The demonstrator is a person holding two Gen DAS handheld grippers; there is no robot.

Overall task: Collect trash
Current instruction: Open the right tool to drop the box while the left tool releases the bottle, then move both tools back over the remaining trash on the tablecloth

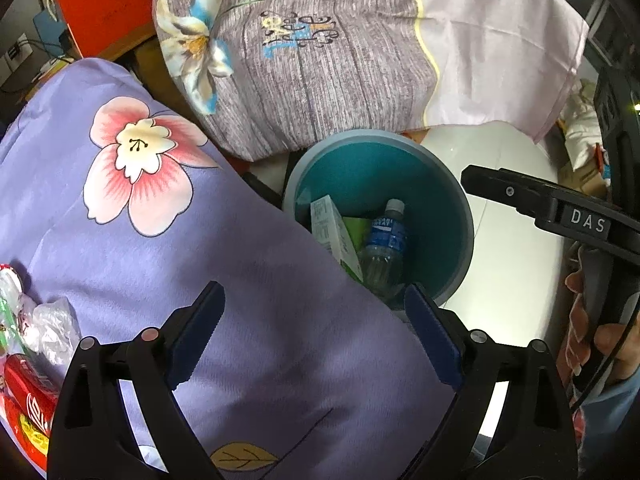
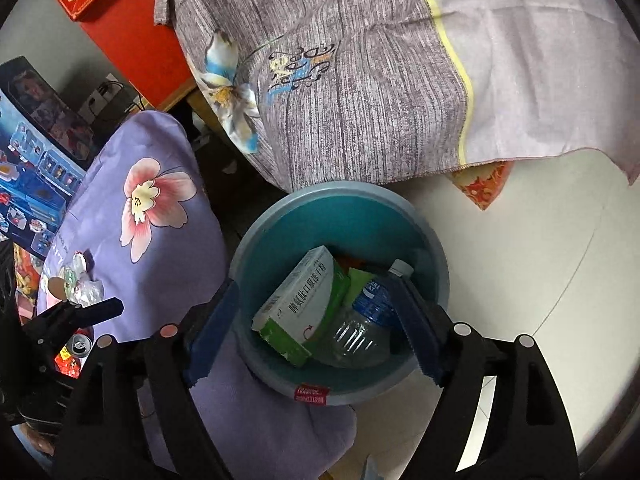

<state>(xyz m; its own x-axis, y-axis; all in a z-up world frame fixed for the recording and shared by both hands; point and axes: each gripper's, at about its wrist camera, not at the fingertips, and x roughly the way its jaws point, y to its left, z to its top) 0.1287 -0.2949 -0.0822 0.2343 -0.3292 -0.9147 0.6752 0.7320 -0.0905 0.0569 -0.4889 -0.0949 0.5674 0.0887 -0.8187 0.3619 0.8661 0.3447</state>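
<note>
Trash sits in two places: a box [image 2: 298,308] and a bottle [image 2: 366,316] already lie in the bin [image 2: 280,376] on the floor, while a red can [image 1: 28,398] and crumpled wrappers [image 1: 52,328] remain at the left edge of the purple cloth [image 1: 260,300]. Our left gripper [image 1: 314,334] hangs over the cloth with jaws apart, holding nothing; our right gripper [image 2: 316,330] hovers above the bin, likewise spread and empty. We judge the can could roll off the soft, sloping cloth if nudged, and thin wrappers could slip from a loose pinch. The can is cut off by the picture's edge, and the wrappers' number is unclear.
</note>
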